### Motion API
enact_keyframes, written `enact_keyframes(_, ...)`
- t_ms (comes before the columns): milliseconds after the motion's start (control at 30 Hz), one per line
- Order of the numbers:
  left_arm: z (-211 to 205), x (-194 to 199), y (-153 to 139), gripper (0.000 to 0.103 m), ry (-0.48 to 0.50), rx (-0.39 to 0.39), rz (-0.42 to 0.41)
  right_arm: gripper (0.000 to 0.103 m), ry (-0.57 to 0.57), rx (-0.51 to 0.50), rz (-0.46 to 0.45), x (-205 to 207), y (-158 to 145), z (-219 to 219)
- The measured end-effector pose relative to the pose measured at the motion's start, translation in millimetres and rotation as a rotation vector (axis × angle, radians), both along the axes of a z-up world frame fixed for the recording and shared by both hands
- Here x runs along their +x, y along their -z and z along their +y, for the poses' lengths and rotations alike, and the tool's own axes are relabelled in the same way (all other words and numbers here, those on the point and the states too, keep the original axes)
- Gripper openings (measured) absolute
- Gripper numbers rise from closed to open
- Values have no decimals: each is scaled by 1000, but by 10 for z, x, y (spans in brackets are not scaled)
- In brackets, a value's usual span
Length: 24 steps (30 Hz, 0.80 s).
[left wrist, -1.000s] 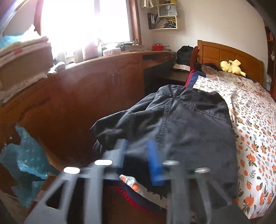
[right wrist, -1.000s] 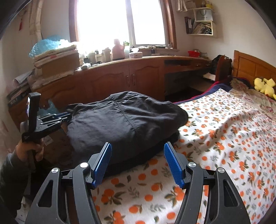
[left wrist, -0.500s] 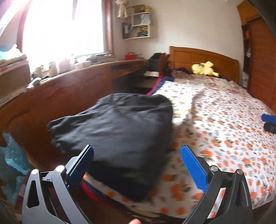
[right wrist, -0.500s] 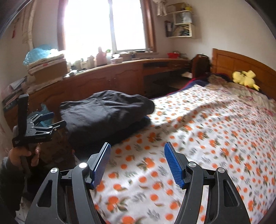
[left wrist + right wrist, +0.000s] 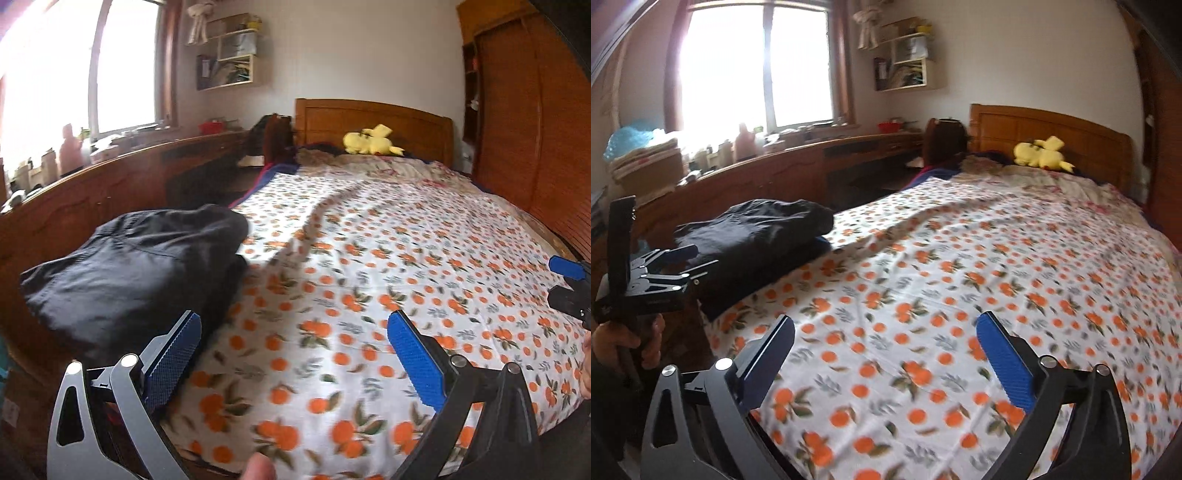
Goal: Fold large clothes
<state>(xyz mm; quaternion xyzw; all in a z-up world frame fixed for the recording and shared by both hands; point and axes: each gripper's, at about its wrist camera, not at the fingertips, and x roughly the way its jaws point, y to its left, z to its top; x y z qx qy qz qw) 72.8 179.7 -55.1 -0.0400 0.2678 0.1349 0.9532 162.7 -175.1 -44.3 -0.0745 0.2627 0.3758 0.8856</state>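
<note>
Plush toy (image 5: 1042, 154) against headboard (image 5: 1052, 127)

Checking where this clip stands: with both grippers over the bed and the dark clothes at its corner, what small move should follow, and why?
Probably draw both hands back off the bed. The folded dark fabric garment lies stacked at the corner of the orange-print bedsheet; the left gripper is open and empty, the right gripper has its jaws opening with nothing between them, and no other unfolded clothing shows.
</note>
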Motion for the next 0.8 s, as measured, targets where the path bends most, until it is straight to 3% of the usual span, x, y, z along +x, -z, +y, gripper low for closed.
enact_keyframes(167,-410,109,104,101,47,13,34,96,83,-3,22,-45,134,-389)
enact_keyframes(433,-1071,198,176,101,166,-62,30,96,236,18,19,-165,186,-990)
enact_keyframes(800,-1659,54,-314,101,254,-57,-65,96,360,99,-79,-516,-259,-1526)
